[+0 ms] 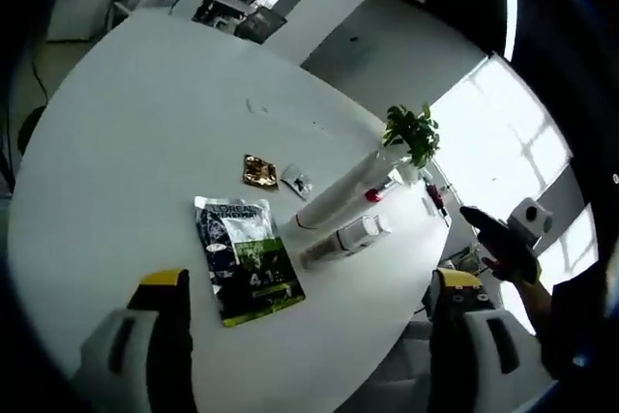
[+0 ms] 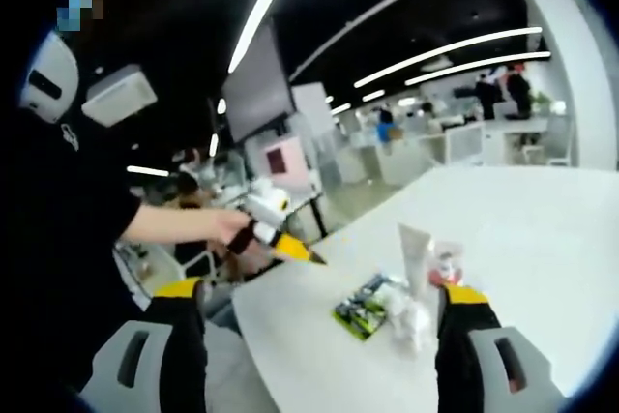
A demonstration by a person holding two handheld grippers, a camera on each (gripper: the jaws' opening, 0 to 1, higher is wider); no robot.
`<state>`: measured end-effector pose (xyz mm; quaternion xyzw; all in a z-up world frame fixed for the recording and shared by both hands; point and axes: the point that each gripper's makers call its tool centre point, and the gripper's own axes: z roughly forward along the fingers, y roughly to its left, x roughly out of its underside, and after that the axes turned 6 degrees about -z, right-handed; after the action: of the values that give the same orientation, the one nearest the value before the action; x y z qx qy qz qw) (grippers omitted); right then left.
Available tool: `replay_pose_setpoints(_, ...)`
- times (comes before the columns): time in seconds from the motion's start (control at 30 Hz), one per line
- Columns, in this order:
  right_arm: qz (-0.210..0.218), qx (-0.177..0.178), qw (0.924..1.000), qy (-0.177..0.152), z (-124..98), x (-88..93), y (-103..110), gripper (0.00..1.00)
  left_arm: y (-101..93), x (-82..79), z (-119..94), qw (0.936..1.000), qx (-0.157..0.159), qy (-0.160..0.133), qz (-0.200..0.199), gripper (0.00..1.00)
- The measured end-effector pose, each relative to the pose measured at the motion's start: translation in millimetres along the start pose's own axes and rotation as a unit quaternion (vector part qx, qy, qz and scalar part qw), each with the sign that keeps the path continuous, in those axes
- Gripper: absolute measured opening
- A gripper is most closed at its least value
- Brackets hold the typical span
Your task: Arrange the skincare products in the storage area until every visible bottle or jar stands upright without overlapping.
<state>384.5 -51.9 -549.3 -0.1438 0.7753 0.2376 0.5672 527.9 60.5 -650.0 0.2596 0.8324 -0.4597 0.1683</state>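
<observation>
Two white skincare containers are lying on the round white table: a long tube and a capped bottle, beside one dark sachet and one gold packet. Left gripper and right gripper are hovering with jaws spread, holding nothing, in a strip-lit office.

Sachet beside tube on table

light: window glare, ceiling strips | focus: soft, slight blur | edges: fisheye bending
</observation>
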Motion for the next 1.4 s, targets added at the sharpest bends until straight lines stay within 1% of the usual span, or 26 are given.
replay_pose_setpoints(0.17, -0.005, 0.004, 1.0000, -0.004, -8, -6.0, 2, 0.99, -16.5, 3.7, -16, 0.9984, -0.013, -0.001, 0.055, 0.99)
replay_pose_setpoints(0.23, -0.007, 0.007, 0.9999, -0.006, -11, -8.0, 3, 0.99, -19.4, 6.5, -20, 0.9972, -0.018, 0.004, 0.072, 0.99)
replay_pose_setpoints(0.27, -0.006, 0.008, 0.9999, -0.008, -13, -8.6, 3, 0.99, -17.8, 9.3, -23, 0.9951, -0.030, 0.012, 0.094, 0.99)
replay_pose_setpoints(0.3, -0.004, 0.009, 0.9999, -0.011, -15, -9.3, 4, 0.99, -15.8, 10.6, -25, 0.9935, -0.041, 0.015, 0.106, 0.99)
replay_pose_setpoints(0.33, -0.004, 0.010, 0.9999, -0.012, -16, -9.4, 4, 0.99, -14.3, 13.4, -28, 0.9902, -0.051, 0.021, 0.128, 0.99)
replay_pose_setpoints(0.37, -0.004, 0.013, 0.9999, -0.011, -18, -8.9, 5, 0.99, -13.1, 14.1, -31, 0.9883, -0.060, 0.021, 0.139, 0.99)
replay_pose_setpoints(0.4, -0.003, 0.014, 0.9998, -0.011, -20, -8.5, 5, 0.99, -15.0, 13.7, -34, 0.9871, -0.065, 0.013, 0.146, 0.99)
replay_pose_setpoints(0.47, 0.000, 0.016, 0.9998, -0.012, -23, -8.0, 7, 0.99, -22.7, 15.2, -38, 0.9891, -0.055, 0.006, 0.137, 0.99)
replay_pose_setpoints(0.53, 0.001, 0.020, 0.9997, -0.015, -28, -7.7, 8, 0.99, -31.8, 12.4, -44, 0.9905, -0.045, -0.013, 0.129, 0.99)
replay_pose_setpoints(0.63, 0.002, 0.025, 0.9996, -0.016, -34, -5.9, 9, 0.98, -43.4, 12.8, -52, 0.9899, -0.042, -0.027, 0.133, 0.99)
replay_pose_setpoints(0.77, 0.010, 0.029, 0.9993, -0.021, -43, -5.2, 10, 0.95, -64.7, 15.2, -61, 0.9865, -0.031, -0.036, 0.157, 0.99)
replay_pose_setpoints(0.9, 0.009, 0.035, 0.9990, -0.027, -50, -5.3, 12, 0.98, -80.0, 11.0, -70, 0.9859, -0.024, -0.061, 0.154, 0.99)
replay_pose_setpoints(1.1, 0.009, 0.045, 0.9985, -0.032, -59, -4.9, 13, 0.99, -90.4, 12.4, -81, 0.9843, -0.032, -0.078, 0.155, 0.99)
replay_pose_setpoints(1.17, 0.009, 0.046, 0.9984, -0.033, -62, -4.5, 13, 0.99, -93.8, 14.6, -84, 0.9841, -0.032, -0.080, 0.155, 0.99)
replay_pose_setpoints(1.3, 0.004, 0.041, 0.9985, -0.037, -66, -6.7, 11, 0.99, -93.4, 19.0, -89, 0.9823, -0.049, -0.079, 0.163, 0.99)
replay_pose_setpoints(1.33, 0.002, 0.042, 0.9984, -0.038, -67, -7.6, 9, 0.99, -94.9, 20.3, -90, 0.9817, -0.049, -0.081, 0.165, 0.99)
replay_pose_setpoints(1.4, 0.002, 0.047, 0.9980, -0.043, -69, -10.8, 5, 0.99, -100.9, 23.4, -94, 0.9801, -0.039, -0.087, 0.174, 0.99)
